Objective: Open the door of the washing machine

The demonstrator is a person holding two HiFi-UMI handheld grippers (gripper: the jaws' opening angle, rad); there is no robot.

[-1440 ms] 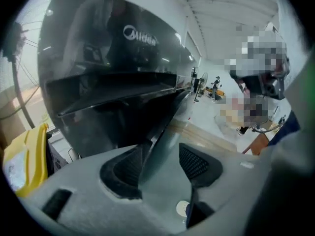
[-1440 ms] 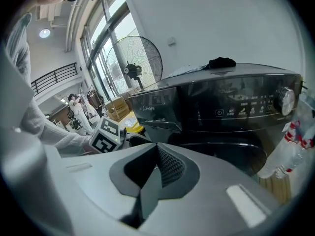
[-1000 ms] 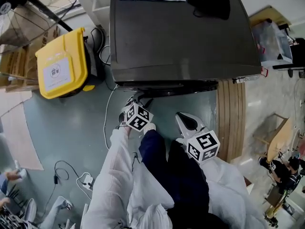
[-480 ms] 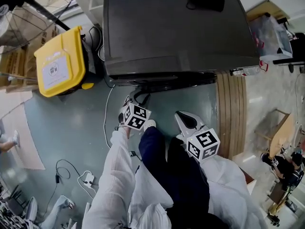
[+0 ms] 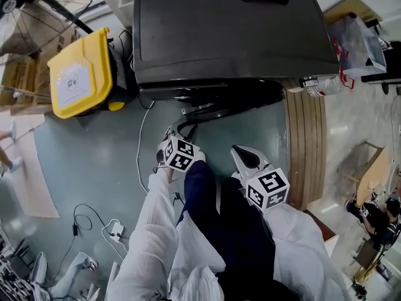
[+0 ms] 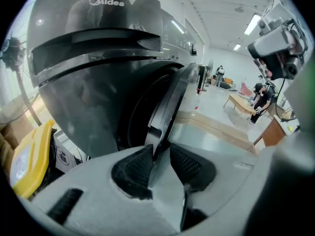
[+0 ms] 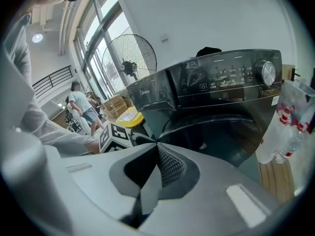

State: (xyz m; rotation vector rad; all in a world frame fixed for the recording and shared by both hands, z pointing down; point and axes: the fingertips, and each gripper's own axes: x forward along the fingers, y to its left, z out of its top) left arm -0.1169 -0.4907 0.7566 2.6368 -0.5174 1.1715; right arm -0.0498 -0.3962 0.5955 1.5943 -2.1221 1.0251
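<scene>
A grey-green floor [image 5: 94,168] carries a yellow bin [image 5: 78,74]. A fan [image 7: 130,58] stands beyond the bin, before tall windows [image 7: 93,38]; wooden planks [image 5: 305,149] lie well right of the bin.

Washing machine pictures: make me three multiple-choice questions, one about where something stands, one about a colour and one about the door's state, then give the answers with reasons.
1. In the head view, where is the yellow bin?
A. On the floor left of the washing machine
B. On top of it
C. On the wooden planks to its right

2. What colour is the washing machine's casing?
A. White
B. Dark grey
C. Red

3. How does the door stand?
A. Fully shut
B. Partly swung open
C. Taken off, lying on the floor

Answers:
1 A: the bin stands on the floor by the machine's left side.
2 B: its top and front look dark grey in every view.
3 B: the left gripper view shows the door's edge standing off the drum opening, between the pads of the left gripper, whose jaws have just been closing on it.
</scene>
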